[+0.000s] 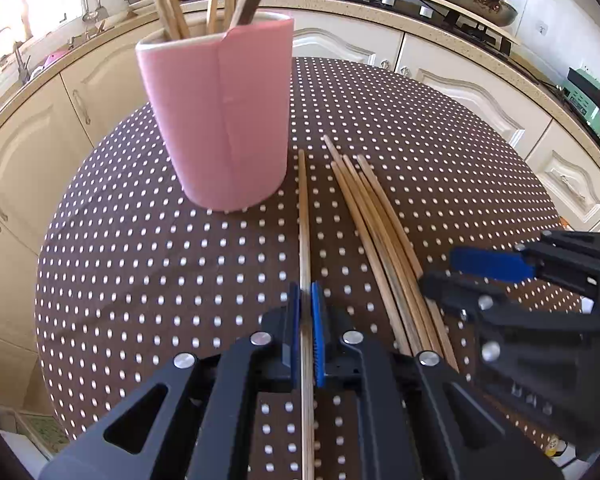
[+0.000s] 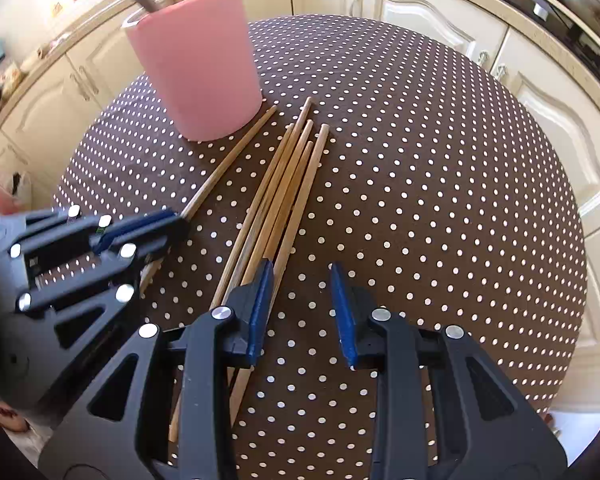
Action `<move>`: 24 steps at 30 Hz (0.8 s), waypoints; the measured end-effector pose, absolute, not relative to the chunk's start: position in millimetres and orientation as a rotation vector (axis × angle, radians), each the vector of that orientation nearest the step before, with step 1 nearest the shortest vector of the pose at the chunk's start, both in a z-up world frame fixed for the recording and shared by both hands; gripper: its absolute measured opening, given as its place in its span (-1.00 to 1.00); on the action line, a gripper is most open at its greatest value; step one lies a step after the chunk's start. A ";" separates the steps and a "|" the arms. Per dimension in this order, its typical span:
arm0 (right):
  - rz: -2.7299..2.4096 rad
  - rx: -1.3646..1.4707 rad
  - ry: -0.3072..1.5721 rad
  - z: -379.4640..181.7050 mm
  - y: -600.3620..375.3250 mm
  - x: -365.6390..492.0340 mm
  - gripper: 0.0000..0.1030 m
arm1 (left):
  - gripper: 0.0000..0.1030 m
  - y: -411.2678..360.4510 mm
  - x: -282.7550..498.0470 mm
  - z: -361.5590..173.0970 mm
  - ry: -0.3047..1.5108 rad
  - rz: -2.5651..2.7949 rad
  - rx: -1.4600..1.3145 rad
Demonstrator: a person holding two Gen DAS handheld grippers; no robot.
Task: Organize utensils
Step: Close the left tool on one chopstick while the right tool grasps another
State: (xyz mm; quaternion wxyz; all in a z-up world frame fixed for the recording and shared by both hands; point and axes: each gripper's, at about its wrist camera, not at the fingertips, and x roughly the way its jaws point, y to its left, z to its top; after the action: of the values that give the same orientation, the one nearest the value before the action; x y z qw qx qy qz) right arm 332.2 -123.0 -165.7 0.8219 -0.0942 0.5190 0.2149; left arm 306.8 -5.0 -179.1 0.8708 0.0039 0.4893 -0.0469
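Pink holder cup stands upright far left on the polka-dot surface, several long wooden utensils already standing in it. Just right of its base lies a single chopstick, its far tip near the cup wall but contact unclear. Left hand-held gripper is pressed together on this stick, blue pads pinching its near half. Stick looks light, stiff, thin and smooth, so it will likely swivel or slip in a two-pad pinch. A hold nearer the middle should give better balance for tipping it upright into the cup.

Further right, the loose bundle of chopsticks lies flat, about five sticks touching side by side, far ends fanned slightly. Right hand-held gripper is spread partway, holding nothing. Its left finger sits over the bundle's right edge, the other over bare cloth. Rolling sticks are hard to single out; take an outer one.
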 end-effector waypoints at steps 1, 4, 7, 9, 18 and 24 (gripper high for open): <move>0.452 -0.206 1.105 -165.7 -121.9 333.5 -0.42 | -0.87 -6.5 310.0 -178.8 1.026 -0.093 0.015; 0.439 -0.232 1.117 -168.8 -111.8 336.7 -0.42 | -0.86 -10.8 317.2 -178.2 1.032 -0.079 0.034; 0.422 -0.260 1.116 -170.0 -107.2 339.9 -0.44 | -0.87 -8.2 323.7 -177.1 1.042 -0.087 0.008; 0.432 -0.262 1.124 -170.7 -108.0 342.5 -0.47 | -0.87 -7.0 325.5 -177.0 1.045 -0.096 0.003; 0.450 -0.232 1.138 -170.6 -124.5 356.1 -0.86 | -0.90 -5.8 322.3 -178.9 1.024 -0.103 -0.013; 0.482 -0.138 1.109 -173.2 -151.8 356.3 -0.89 | -0.90 2.6 298.3 -180.4 1.006 -0.121 -0.048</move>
State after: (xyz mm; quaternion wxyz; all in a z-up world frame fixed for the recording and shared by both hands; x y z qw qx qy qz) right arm 356.3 -151.8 -173.2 0.8204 -0.0648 0.5211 0.2264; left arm 298.3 2.6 -180.4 0.8742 -0.0231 0.4815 -0.0582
